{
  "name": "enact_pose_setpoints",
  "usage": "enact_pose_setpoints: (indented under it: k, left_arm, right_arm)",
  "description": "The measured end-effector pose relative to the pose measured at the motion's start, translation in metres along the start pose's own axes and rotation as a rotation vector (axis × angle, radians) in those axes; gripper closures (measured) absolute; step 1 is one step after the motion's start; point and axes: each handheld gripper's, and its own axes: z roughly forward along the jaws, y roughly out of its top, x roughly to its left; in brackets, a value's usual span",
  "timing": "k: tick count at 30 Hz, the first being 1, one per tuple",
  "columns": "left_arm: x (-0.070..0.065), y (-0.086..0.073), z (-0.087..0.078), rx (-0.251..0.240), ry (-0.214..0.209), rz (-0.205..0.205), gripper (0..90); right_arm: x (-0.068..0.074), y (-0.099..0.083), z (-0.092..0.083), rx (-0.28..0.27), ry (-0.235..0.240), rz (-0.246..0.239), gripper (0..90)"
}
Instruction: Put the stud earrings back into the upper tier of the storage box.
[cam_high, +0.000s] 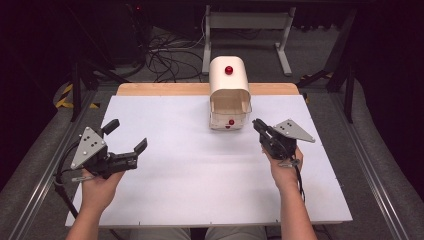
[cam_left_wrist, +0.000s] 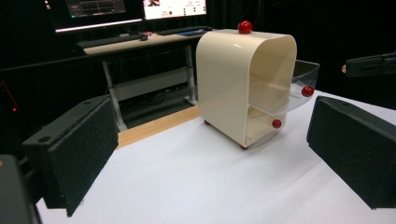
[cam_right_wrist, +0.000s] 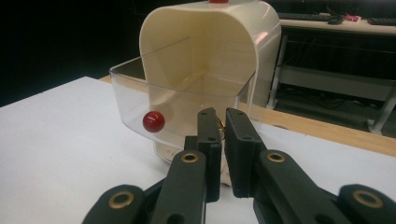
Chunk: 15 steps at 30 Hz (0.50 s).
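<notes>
1. Cream cabinet: a small arched housing with a red knob on its top, standing upright at the upper centre of the high view, at the far edge of the white table. In the left gripper view it stands right of centre, resting on small red feet.
2. Upper clear drawer: a transparent tray pulled partway out of the cabinet's open front. Its red knob sits left of centre in the right gripper view and at the right of the cabinet in the left gripper view.
3. Lower drawer knob: a second red knob below the first, close to the cabinet front; the lower drawer sits further in than the upper one.
4. Right gripper: right of centre in the high view, held in the person's right hand, jaws pressed nearly together with only a slim gap and nothing between them. The tips point at the drawers and lie just beside the cabinet front; whether they touch it cannot be told.
5. Left gripper: lower left of the high view, held in the left hand, jaws spread wide and empty, well apart from the cabinet.
6. Wooden strip: bare board along the table's far edge, upper part of the high view.
</notes>
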Motion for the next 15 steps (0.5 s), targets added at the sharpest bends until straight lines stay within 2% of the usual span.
enact_pose_setpoints:
  k: [15]
  left_arm:
    - [0.0014, -0.0002, -0.0007, -0.006, 0.004, -0.004, 2.7]
  right_arm:
    - [0.003, 0.0102, 0.0083, -0.003, 0.001, 0.0, 85.3]
